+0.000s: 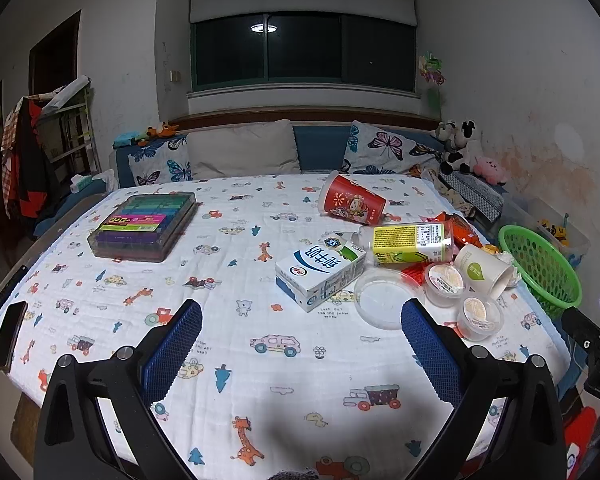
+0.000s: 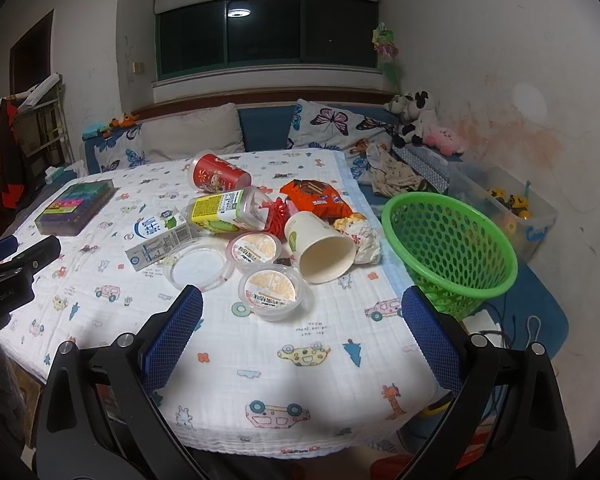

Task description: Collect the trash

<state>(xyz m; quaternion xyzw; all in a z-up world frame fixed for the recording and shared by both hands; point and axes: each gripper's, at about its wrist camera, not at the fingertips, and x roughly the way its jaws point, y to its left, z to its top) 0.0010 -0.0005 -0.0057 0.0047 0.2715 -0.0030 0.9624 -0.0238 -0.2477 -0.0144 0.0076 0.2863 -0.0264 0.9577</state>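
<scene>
Trash lies heaped on the right side of the cloth-covered table [image 1: 260, 380]: a red paper cup [image 1: 352, 200], a clear bottle with a yellow label [image 1: 410, 242], a milk carton [image 1: 320, 274], a clear round lid [image 1: 384, 298], two small pudding cups [image 2: 270, 290], a white paper cup [image 2: 320, 250], an orange snack wrapper [image 2: 316, 198] and crumpled paper [image 2: 364, 240]. A green mesh basket [image 2: 448, 244] stands just off the table's right edge. My left gripper [image 1: 302, 320] hovers open in front of the carton. My right gripper [image 2: 302, 308] hovers open in front of the nearer pudding cup. Neither holds anything.
A box of coloured bricks [image 1: 144, 226] sits at the table's far left, a dark phone [image 1: 8, 336] at its left edge. Cushions and plush toys [image 2: 416, 118] line the sofa behind. A clear toy bin [image 2: 508, 208] stands past the basket.
</scene>
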